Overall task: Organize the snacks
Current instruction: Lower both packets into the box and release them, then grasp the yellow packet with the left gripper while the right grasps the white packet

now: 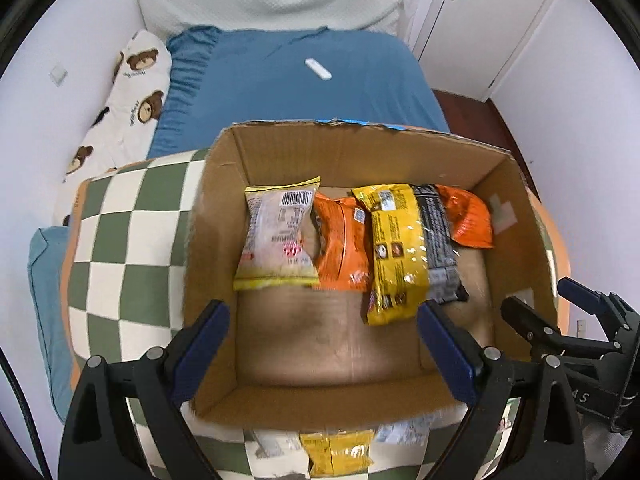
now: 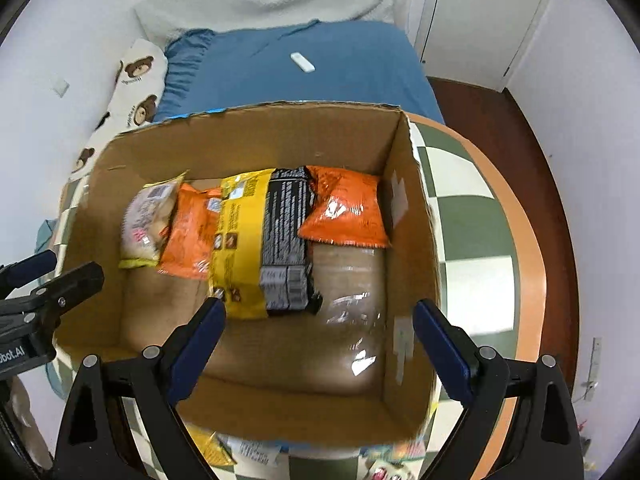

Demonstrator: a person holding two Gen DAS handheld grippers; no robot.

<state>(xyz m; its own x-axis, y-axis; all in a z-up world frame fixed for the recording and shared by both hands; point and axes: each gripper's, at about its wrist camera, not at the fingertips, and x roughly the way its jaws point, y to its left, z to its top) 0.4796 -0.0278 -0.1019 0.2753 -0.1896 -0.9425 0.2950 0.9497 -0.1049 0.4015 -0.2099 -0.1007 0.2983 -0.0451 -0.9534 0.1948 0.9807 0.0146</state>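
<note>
Both your grippers hover over cardboard box point(image 1: 516, 216), jaws wide, empty. Loose yellow packet point(image 1: 338, 454) lies behind left gripper point(image 1: 324, 340), outside near wall, long axis crosswise. Right gripper point(image 2: 320, 340) slightly farther; left is nearer.

"bot.AI" on the left gripper point(image 2: 24, 280) body; packet print too blurred.

Bright, even daylight; motion blur (fisheye-warped edges).
</note>
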